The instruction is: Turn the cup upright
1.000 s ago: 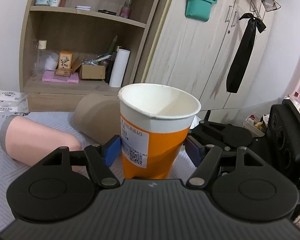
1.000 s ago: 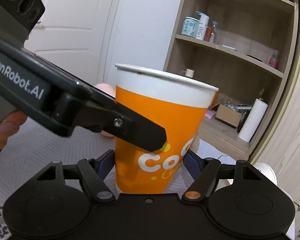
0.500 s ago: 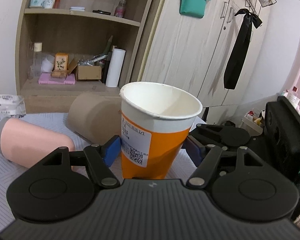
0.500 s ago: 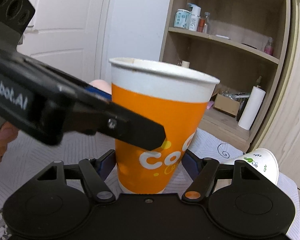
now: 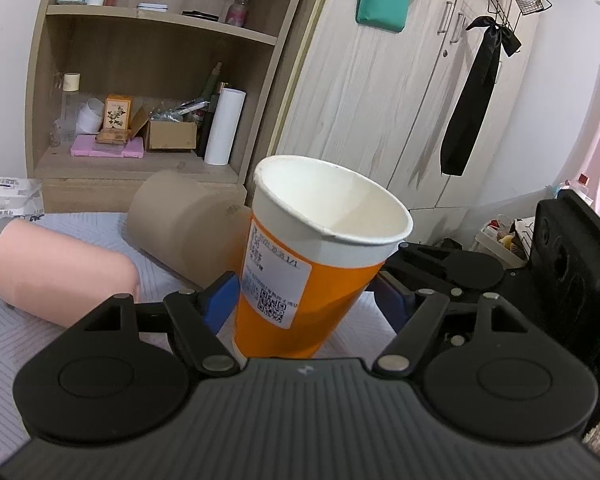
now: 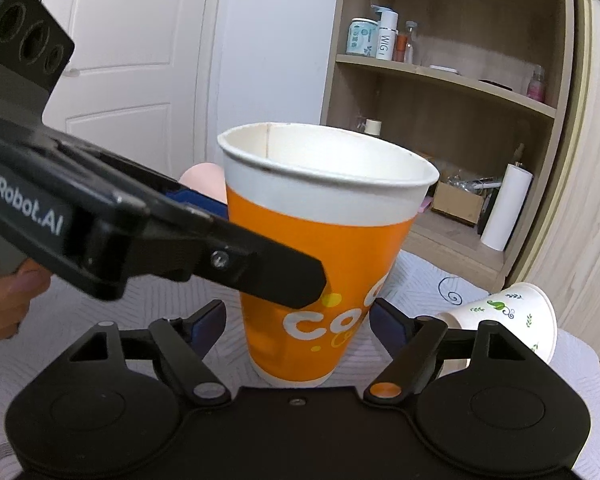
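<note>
**What you cannot see from here**

The orange cup's (image 5: 300,276) base is hidden behind your left gripper's (image 5: 306,300) housing, so you cannot tell how it meets the counter (image 5: 4,344). In the right wrist view the left gripper's black finger (image 6: 260,268) covers part of the cup's printed lettering. The brown cup (image 5: 180,224) is partly behind the orange one, and the pink cup's (image 5: 56,268) near end is cut by a gripper link. The white leaf-print cup (image 6: 512,316) is partly masked. The label's print is too small to read.

Black left gripper (image 5: 306,300), blue pads (image 5: 220,300), white GenRobot.AI lettering, right gripper (image 6: 300,326) orange rivet
</note>
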### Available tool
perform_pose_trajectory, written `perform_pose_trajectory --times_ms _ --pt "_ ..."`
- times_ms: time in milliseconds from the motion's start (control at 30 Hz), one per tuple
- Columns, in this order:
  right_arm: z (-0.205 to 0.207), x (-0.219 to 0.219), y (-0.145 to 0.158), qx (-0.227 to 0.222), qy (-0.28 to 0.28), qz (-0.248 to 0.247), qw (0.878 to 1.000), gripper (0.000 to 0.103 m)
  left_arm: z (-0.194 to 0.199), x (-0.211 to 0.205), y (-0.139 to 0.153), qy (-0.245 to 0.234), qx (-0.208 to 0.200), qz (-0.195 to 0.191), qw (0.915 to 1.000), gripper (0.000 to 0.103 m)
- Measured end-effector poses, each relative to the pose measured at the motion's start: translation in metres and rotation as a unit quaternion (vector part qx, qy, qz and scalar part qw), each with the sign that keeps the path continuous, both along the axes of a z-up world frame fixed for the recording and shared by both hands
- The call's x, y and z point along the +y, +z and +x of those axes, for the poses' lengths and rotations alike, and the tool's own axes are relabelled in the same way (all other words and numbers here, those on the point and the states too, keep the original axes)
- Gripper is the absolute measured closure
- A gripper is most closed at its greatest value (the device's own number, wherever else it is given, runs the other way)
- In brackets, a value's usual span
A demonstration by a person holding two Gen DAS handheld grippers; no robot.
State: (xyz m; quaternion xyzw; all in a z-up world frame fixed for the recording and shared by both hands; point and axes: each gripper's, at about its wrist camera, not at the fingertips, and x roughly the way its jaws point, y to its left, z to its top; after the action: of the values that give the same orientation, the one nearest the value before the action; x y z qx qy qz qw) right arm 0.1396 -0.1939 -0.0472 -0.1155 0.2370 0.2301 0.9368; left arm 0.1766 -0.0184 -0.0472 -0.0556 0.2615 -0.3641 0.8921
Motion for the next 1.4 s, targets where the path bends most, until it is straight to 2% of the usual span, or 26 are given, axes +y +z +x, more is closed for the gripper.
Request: perform_pose_trajectory --times_ms 200,300,400,500,767,1000,1133,1400 --pt "-0.006 -0.001 0.001 -0.001 -0.008 0.002 1.000 0.020 -0.005 0.004 0.000 0.005 0.004 -0.003 1.0000 0.028" --pt "-0.014 -0.004 0.000 0.015 -0.016 0.018 1.000 0.020 -0.012 0.010 0.000 -0.003 0.009 -0.006 0.9999 0.020" --pt "-0.027 -0.010 -0.004 0.020 -0.035 0.045 0.998 0.020 -0.023 0.019 -0.002 0.009 0.015 0.000 0.9998 0.019" --pt "-0.044 -0.012 -0.003 0.013 -0.054 0.051 0.997 0.020 -0.034 0.029 -0.001 0.030 0.025 -0.004 0.9992 0.019" --pt "-0.083 -0.011 0.016 -0.015 -0.089 0.081 0.993 0.020 -0.070 0.046 0.015 0.082 0.016 -0.004 0.9965 0.019" --pt "-0.115 -0.004 0.037 -0.039 -0.106 0.090 0.990 0.020 -0.104 0.055 0.030 0.131 -0.002 0.021 0.9912 0.019" --pt "-0.132 -0.001 0.045 -0.048 -0.116 0.090 0.988 0.020 -0.124 0.057 0.037 0.157 -0.020 0.048 0.9863 0.019" --pt "-0.160 0.004 0.055 -0.066 -0.135 0.093 0.984 0.020 -0.153 0.064 0.043 0.178 -0.025 0.072 0.9810 0.019"
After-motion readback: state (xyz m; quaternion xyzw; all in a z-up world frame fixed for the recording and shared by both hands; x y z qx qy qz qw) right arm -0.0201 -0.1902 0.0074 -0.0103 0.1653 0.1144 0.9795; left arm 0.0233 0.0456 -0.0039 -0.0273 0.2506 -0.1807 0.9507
